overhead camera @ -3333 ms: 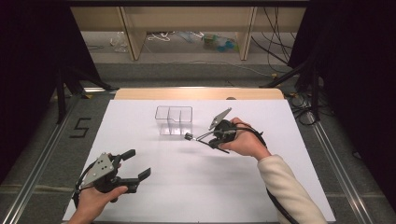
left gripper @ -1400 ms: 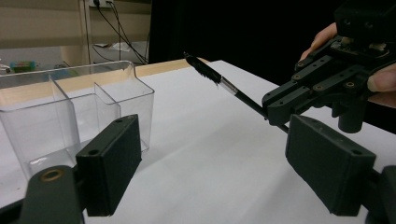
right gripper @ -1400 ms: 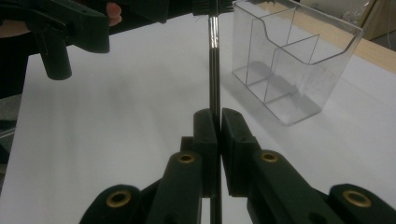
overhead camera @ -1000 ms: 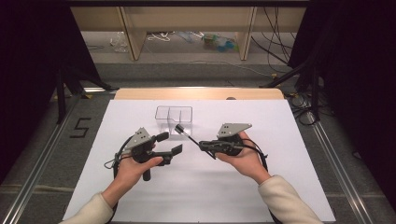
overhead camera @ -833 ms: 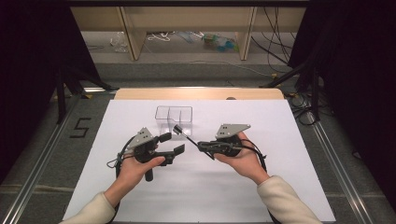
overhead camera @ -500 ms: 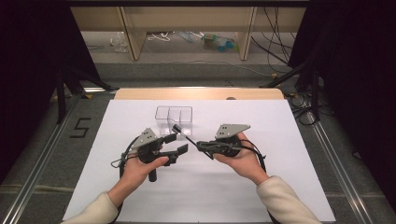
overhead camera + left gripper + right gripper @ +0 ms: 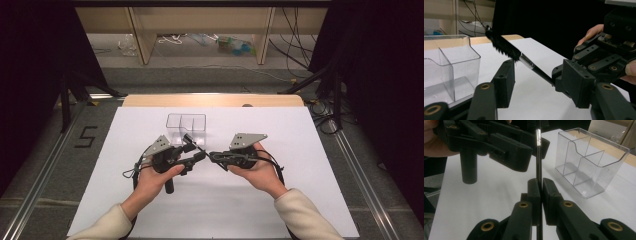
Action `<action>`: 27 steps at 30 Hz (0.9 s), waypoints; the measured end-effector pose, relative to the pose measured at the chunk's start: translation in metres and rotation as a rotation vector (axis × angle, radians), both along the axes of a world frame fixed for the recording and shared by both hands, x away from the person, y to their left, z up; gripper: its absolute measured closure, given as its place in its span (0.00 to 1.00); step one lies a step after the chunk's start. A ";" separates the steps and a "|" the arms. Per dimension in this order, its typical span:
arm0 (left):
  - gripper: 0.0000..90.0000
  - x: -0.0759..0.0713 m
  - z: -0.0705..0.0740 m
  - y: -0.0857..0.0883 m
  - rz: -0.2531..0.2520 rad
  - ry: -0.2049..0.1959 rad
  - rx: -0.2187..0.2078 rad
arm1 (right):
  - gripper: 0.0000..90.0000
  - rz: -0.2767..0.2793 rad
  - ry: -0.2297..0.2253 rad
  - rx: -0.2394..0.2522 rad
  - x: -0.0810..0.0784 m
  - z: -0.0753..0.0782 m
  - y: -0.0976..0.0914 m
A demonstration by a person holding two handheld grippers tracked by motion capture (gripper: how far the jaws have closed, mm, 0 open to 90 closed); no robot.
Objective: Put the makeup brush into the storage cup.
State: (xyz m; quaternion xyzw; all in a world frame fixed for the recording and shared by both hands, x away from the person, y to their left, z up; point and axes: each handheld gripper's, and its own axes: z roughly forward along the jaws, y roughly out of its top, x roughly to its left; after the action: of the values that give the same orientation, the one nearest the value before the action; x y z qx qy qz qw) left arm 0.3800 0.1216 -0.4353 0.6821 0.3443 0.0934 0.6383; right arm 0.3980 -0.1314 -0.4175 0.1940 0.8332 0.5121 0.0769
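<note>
Right gripper (image 7: 212, 156) is clamping the brush (image 7: 503, 47) by its handle. Left gripper (image 7: 196, 152), unclenched, jaws just closing around the brush, not yet pressing.

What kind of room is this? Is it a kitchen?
Probably not a kitchen: it looks like a lab or recording workshop. The table is covered in plain white, dark curtains hang at both sides, and loose cables trail over the floor beyond it.
</note>
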 end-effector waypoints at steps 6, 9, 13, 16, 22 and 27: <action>0.61 0.000 0.001 -0.001 -0.001 -0.003 -0.024 | 0.95 0.001 -0.016 -0.001 -0.001 0.001 0.001; 0.66 0.001 0.002 -0.001 -0.002 0.000 -0.036 | 0.95 0.006 -0.014 -0.004 -0.001 0.000 0.002; 0.74 0.001 0.003 -0.001 -0.015 0.002 -0.055 | 0.95 0.006 -0.016 -0.007 -0.002 0.000 0.003; 0.81 0.001 0.004 0.000 -0.019 -0.011 -0.065 | 0.95 0.007 -0.027 -0.001 -0.004 -0.001 0.005; 0.91 0.000 0.007 -0.001 -0.028 -0.012 -0.070 | 0.95 0.012 -0.062 -0.022 -0.005 0.000 0.007; 0.94 -0.003 0.009 -0.003 -0.028 -0.033 -0.045 | 0.94 0.010 -0.089 -0.040 -0.008 -0.001 0.010</action>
State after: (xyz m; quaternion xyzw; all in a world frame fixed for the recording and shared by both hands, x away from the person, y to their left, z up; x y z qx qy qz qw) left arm 0.3773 0.1190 -0.4263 0.6708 0.3260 0.0877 0.6603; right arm 0.3903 -0.1213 -0.4185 0.1653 0.8399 0.5039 0.1154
